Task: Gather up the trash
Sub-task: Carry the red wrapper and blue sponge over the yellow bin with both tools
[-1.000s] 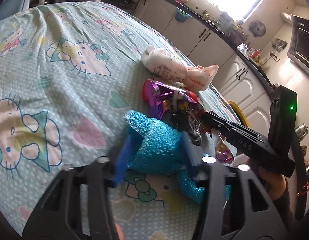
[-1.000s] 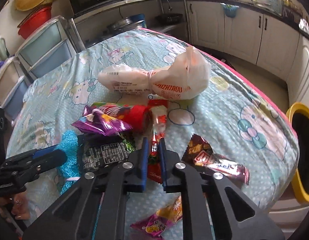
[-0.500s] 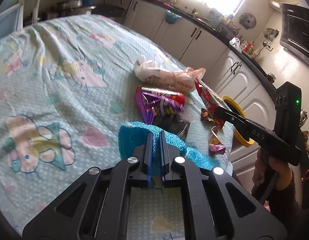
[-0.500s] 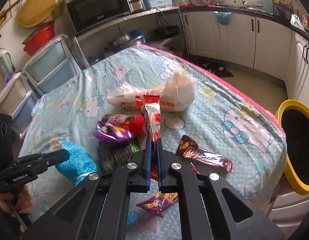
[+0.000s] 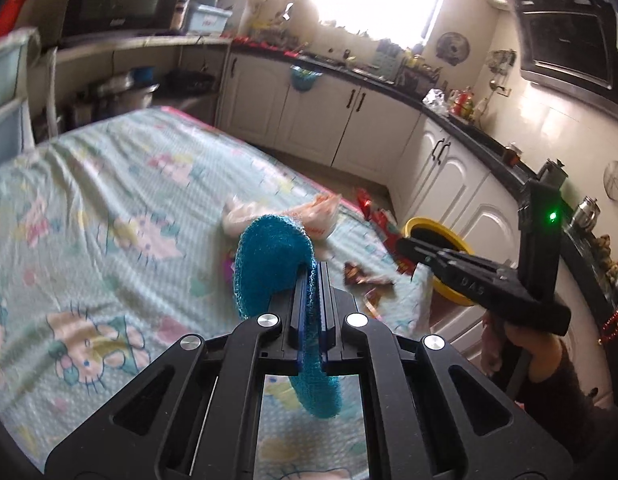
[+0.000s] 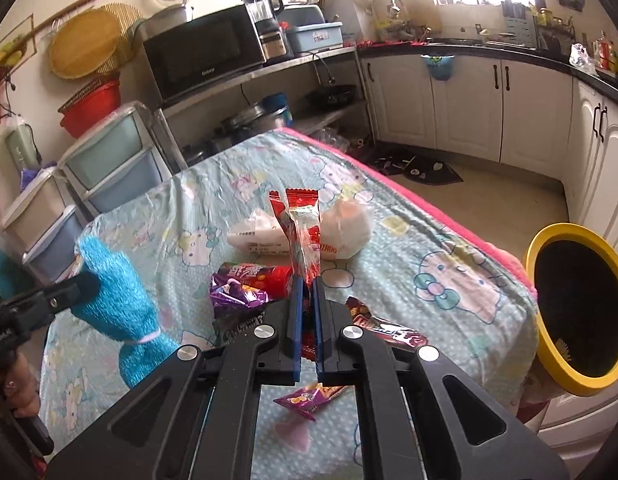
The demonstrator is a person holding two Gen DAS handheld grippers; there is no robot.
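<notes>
My left gripper [image 5: 313, 270] is shut on a blue scrubby cloth [image 5: 269, 264] and holds it above the table; the cloth also shows in the right wrist view [image 6: 117, 304]. My right gripper [image 6: 307, 284] is shut on a red snack wrapper [image 6: 303, 232] that stands up between its fingers, lifted off the table. A yellow-rimmed trash bin [image 6: 573, 312] stands off the table's right edge, also in the left wrist view [image 5: 441, 240]. On the table lie a white plastic bag [image 6: 341, 232], a purple and red wrapper [image 6: 249, 284], a brown wrapper [image 6: 389, 328] and a small purple wrapper [image 6: 309, 398].
The table carries a Hello Kitty cloth [image 6: 449, 280]. White cabinets [image 5: 349, 128] run along the far wall. Plastic drawers [image 6: 109, 168] and a shelf with a microwave [image 6: 205, 56] stand behind the table. A dark mat [image 6: 425, 172] lies on the floor.
Both grippers have risen off the table. The left one shut on the blue cloth and lifted it. The right one lifted the red wrapper clear of the pile.
</notes>
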